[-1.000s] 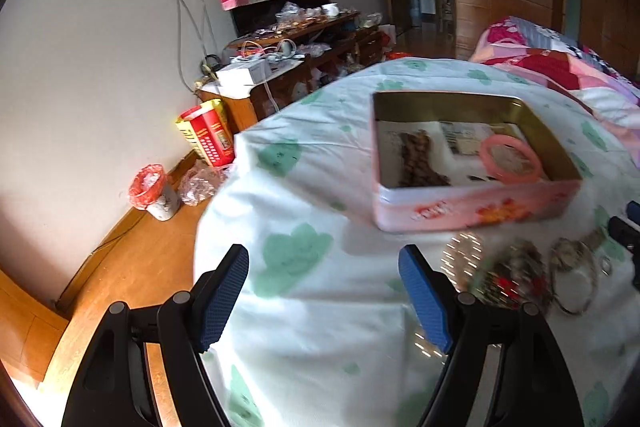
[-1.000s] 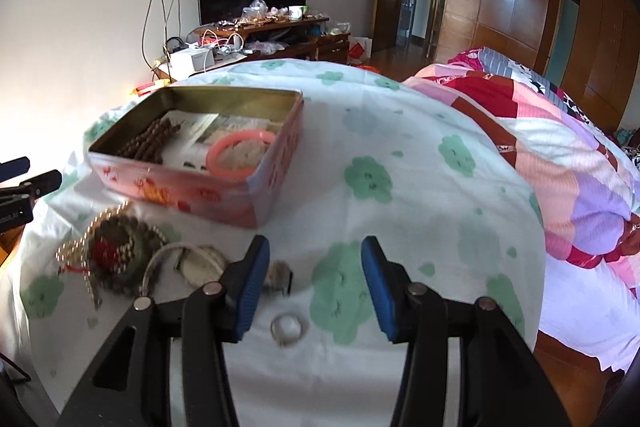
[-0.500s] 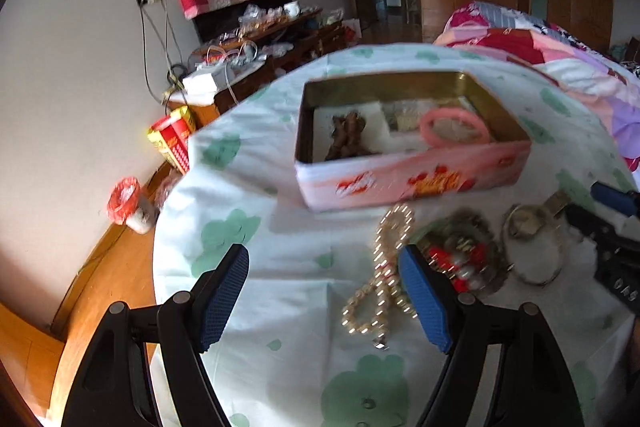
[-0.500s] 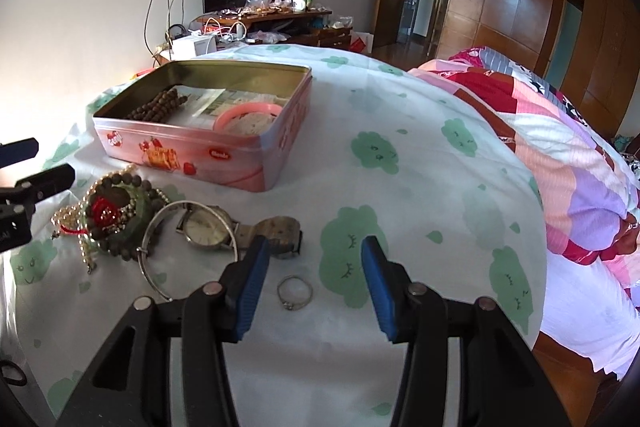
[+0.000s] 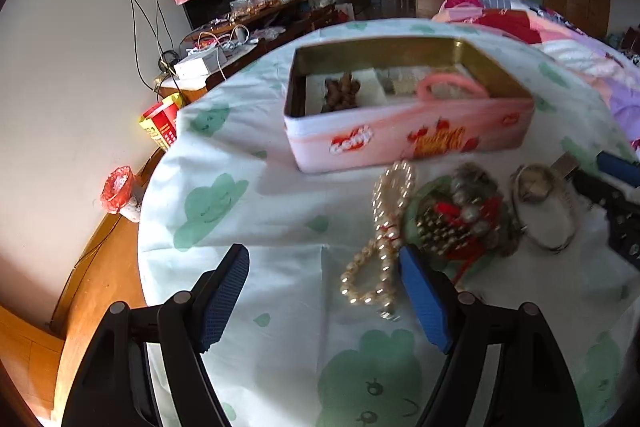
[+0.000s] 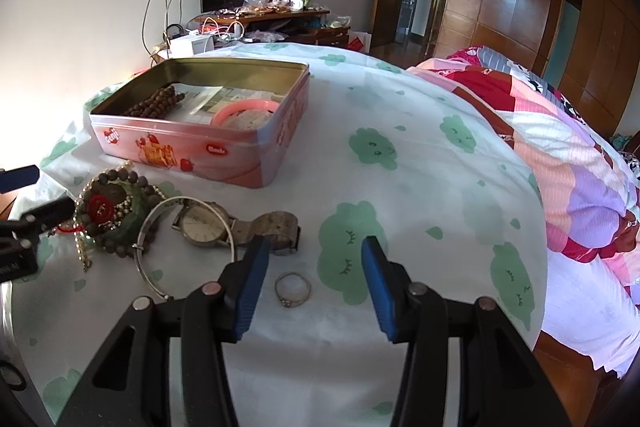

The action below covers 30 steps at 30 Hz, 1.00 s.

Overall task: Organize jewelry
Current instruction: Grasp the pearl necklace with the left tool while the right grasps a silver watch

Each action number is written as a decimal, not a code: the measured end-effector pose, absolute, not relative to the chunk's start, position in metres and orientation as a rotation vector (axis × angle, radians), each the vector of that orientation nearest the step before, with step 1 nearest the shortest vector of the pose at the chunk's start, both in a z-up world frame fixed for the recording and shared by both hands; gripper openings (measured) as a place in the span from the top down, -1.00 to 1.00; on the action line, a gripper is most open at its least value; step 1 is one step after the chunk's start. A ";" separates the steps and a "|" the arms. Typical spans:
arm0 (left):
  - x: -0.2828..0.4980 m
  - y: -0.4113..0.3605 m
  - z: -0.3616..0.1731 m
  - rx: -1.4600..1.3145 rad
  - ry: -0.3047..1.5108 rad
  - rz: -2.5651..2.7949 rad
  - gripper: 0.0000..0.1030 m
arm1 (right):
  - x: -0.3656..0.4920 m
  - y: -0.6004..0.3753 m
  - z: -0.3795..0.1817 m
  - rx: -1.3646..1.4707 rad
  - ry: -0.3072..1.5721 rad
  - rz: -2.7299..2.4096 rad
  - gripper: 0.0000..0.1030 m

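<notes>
Both grippers, left gripper (image 5: 322, 293) and right gripper (image 6: 314, 279), are hovering spread and empty. A small silver ring (image 6: 293, 289) is lying between the right fingers; a pearl necklace (image 5: 384, 239) is just ahead of the left. The pink rectangular tin (image 6: 208, 147) beyond is holding only brown beads (image 6: 154, 103) and a pink bangle (image 6: 244, 109); most pieces are waiting.

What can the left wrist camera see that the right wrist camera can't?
Only the left wrist view shows the whole pearl necklace and the red bag on the floor. Only the right wrist view shows the small ring lying between the open right tool. Both show the pink tin, the watch and the bead pile.
</notes>
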State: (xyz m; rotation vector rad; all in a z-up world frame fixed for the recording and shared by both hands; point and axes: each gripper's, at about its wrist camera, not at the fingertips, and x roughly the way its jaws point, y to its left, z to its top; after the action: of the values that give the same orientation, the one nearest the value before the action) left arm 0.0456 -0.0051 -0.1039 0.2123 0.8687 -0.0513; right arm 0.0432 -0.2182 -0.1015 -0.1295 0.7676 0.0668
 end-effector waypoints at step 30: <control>0.054 0.027 -0.086 0.119 0.815 -0.086 0.77 | 0.052 -0.217 -0.098 -0.098 0.779 0.103 -0.06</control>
State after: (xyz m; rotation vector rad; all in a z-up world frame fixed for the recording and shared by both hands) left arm 0.0541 0.0274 -0.0864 0.1186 0.8154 -0.0863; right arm 0.0521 -0.2172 -0.0980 -0.0977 0.7792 0.1032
